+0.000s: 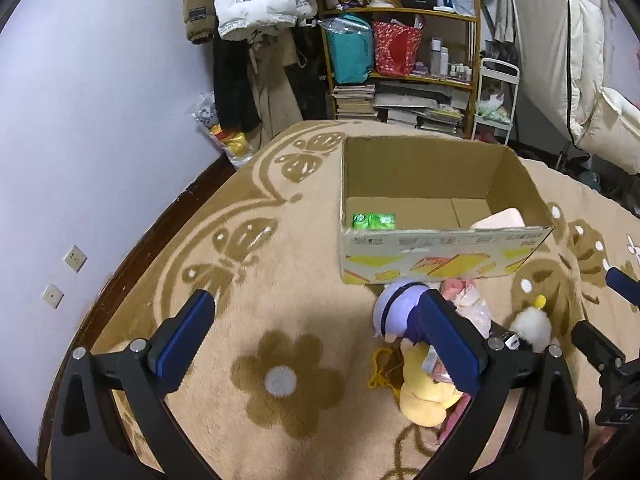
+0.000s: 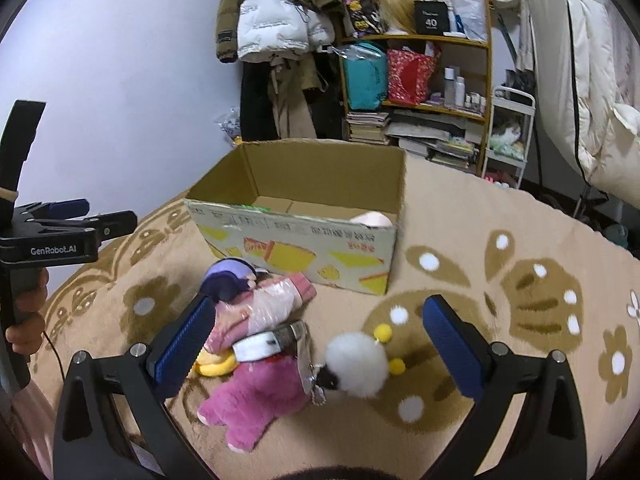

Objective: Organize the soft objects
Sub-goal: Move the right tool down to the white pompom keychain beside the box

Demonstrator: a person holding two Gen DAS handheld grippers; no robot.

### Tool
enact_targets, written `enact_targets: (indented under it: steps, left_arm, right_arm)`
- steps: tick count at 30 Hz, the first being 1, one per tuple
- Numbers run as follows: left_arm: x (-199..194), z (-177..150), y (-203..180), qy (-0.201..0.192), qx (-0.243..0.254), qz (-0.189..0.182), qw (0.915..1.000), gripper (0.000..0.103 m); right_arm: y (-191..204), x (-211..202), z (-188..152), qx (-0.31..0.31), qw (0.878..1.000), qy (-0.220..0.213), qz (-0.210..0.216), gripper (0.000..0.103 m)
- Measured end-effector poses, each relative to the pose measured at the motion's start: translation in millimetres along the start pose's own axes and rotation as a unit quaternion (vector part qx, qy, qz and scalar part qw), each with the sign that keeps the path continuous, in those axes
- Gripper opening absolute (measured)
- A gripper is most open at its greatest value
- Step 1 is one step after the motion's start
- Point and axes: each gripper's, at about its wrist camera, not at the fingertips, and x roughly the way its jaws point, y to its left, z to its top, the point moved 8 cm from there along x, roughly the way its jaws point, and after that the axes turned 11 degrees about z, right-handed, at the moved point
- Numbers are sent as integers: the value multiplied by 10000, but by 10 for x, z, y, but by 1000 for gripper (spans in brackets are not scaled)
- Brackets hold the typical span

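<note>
Both hand-held grippers hovered over a beige carpet point(image 1: 304, 240) patterned with brown flowers and butterflies. Left hand-held gripper point(image 1: 320, 336) stood wide apart, nothing between its blue pads, its right finger in front of the toy pile. Right hand-held gripper point(image 2: 320, 340) was also spread wide and held nothing; between its fingers in the right wrist view lay a white fluffy pom-pom toy point(image 2: 356, 368) with yellow balls. Soft toys were heaped on the carpet just in front of an open cardboard box point(image 1: 440, 252): a doll with a lavender hat point(image 1: 396, 304), a yellow plush point(image 1: 424, 400), a pink plush point(image 2: 260, 400), and a pink item wrapped in clear plastic point(image 2: 268, 308), all touching or overlapping. Inside the box sat a green packet point(image 1: 373, 221) at the near left corner and a pale pink soft object point(image 1: 500, 219) at the near right. A cluttered wooden shelf point(image 1: 400, 80) and hanging coats point(image 1: 248, 8) stood against the wall behind.
</note>
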Motion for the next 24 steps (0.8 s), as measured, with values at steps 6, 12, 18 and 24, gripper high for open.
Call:
enact_targets:
  steps: [6, 12, 18, 24]
  left_arm:
    - [110, -71, -25, 150, -20, -62, 9999, 101]
    - [177, -69, -177, 183, 134, -174, 9996, 101]
    - [267, -50, -346, 236, 282, -286, 9989, 101]
    - [402, -68, -479, 330, 442, -282, 9981, 101]
  right_arm:
    - [-105, 84, -129, 171, 9997, 114, -94, 103]
    - [-217, 195, -277, 278, 9991, 280, -160, 103]
    - [-347, 341, -364, 553, 9975, 408, -176, 103]
    - [-422, 453, -421, 603, 9961, 599, -256, 103]
